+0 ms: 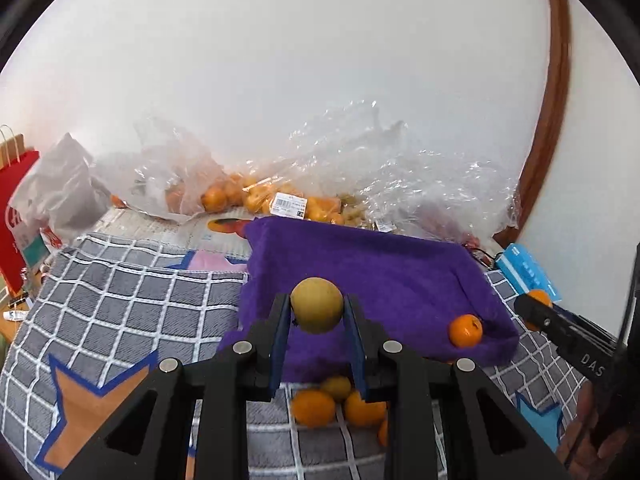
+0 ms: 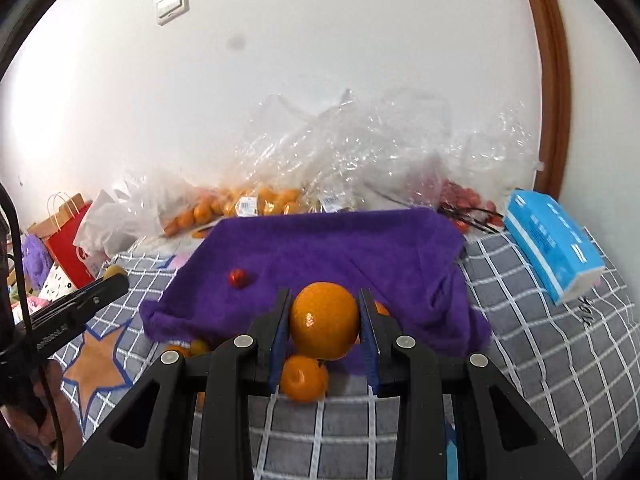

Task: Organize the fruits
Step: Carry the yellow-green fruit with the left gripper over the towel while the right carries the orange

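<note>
Above the purple towel point(image 1: 372, 276), we hold 2 fruits.
Our left gripper point(image 1: 317, 312) clamps a yellow-green round fruit point(image 1: 317, 310); our right gripper point(image 2: 324, 322) clamps a large orange point(image 2: 324, 320). Loose oranges point(image 1: 340, 402) lie on the grey checked blanket point(image 1: 132, 300) at the towel's near edge.

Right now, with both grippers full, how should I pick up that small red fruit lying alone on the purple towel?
Free one hand-held gripper first. Grip the small red fruit across its widest middle, coming from above and the near side. It is round, so no side grips better, and it lies alone on the open purple towel with bare cloth all round. Close gently; it looks small and could roll or squash.
</note>
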`<state>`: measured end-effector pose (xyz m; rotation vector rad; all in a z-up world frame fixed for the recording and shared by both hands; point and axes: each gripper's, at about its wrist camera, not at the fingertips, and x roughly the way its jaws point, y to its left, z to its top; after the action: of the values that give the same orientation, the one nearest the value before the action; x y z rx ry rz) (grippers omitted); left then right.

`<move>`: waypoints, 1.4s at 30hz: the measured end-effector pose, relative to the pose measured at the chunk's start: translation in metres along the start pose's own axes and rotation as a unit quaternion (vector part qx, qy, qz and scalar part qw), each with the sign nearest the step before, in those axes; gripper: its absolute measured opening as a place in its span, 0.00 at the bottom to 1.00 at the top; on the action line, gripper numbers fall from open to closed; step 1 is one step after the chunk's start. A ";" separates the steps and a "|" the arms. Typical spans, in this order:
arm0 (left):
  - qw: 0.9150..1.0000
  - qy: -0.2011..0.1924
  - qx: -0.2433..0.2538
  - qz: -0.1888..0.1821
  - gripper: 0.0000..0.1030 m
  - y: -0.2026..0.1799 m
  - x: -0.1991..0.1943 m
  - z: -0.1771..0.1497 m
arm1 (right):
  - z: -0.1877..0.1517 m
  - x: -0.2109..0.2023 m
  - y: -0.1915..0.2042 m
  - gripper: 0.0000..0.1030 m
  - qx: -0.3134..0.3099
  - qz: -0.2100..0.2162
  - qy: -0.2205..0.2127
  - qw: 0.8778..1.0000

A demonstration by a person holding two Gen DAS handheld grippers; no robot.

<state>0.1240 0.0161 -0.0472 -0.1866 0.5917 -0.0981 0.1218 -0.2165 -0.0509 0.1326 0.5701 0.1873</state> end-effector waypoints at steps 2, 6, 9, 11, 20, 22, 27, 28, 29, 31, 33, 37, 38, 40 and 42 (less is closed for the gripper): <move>1.000 -0.003 -0.007 0.001 0.25 0.001 0.007 0.006 | 0.006 0.006 0.000 0.31 0.003 0.004 -0.002 1.000; 1.000 -0.010 -0.016 0.005 0.25 0.004 0.023 0.012 | 0.022 0.021 0.002 0.31 -0.007 -0.007 -0.010 1.000; 1.000 0.006 -0.027 0.000 0.25 0.010 0.036 0.005 | 0.020 0.035 -0.001 0.31 -0.007 -0.017 -0.008 1.000; 1.000 0.024 -0.017 0.005 0.25 0.010 0.045 -0.002 | 0.013 0.044 -0.005 0.31 -0.003 -0.020 0.000 1.000; 0.999 0.036 -0.028 -0.013 0.25 0.015 0.056 -0.008 | -0.003 0.068 -0.019 0.31 -0.003 -0.032 0.025 0.999; 0.998 0.041 -0.037 -0.014 0.25 0.018 0.060 -0.008 | -0.003 0.066 -0.024 0.31 0.001 -0.034 0.018 0.999; 0.998 0.053 -0.043 -0.014 0.25 0.021 0.070 -0.012 | -0.005 0.072 -0.037 0.31 0.015 -0.044 0.025 0.999; 0.998 0.051 -0.041 -0.011 0.25 0.021 0.070 -0.012 | -0.005 0.074 -0.039 0.31 0.017 -0.047 0.028 0.998; 0.998 0.050 -0.038 -0.008 0.25 0.020 0.071 -0.013 | -0.006 0.076 -0.040 0.31 0.021 -0.050 0.032 0.998; 0.998 0.056 -0.035 -0.011 0.25 0.018 0.074 -0.014 | -0.007 0.077 -0.043 0.31 0.028 -0.048 0.036 0.998; 0.997 0.059 -0.037 -0.021 0.25 0.018 0.074 -0.015 | -0.008 0.078 -0.046 0.31 0.033 -0.046 0.037 0.998; 0.998 0.061 -0.027 -0.021 0.25 0.014 0.077 -0.016 | -0.010 0.081 -0.047 0.31 0.036 -0.045 0.041 0.997; 0.997 0.064 -0.028 -0.022 0.25 0.014 0.078 -0.017 | -0.011 0.081 -0.046 0.31 0.035 -0.047 0.040 0.998; 0.997 0.068 -0.026 -0.023 0.25 0.013 0.079 -0.018 | -0.010 0.081 -0.046 0.31 0.033 -0.046 0.038 0.998; 0.997 0.070 -0.025 -0.021 0.25 0.012 0.080 -0.018 | -0.010 0.082 -0.046 0.31 0.035 -0.048 0.038 0.997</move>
<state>0.1806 0.0134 -0.1080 -0.2426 0.7312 -0.1385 0.1902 -0.2436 -0.1102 0.1667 0.6577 0.0781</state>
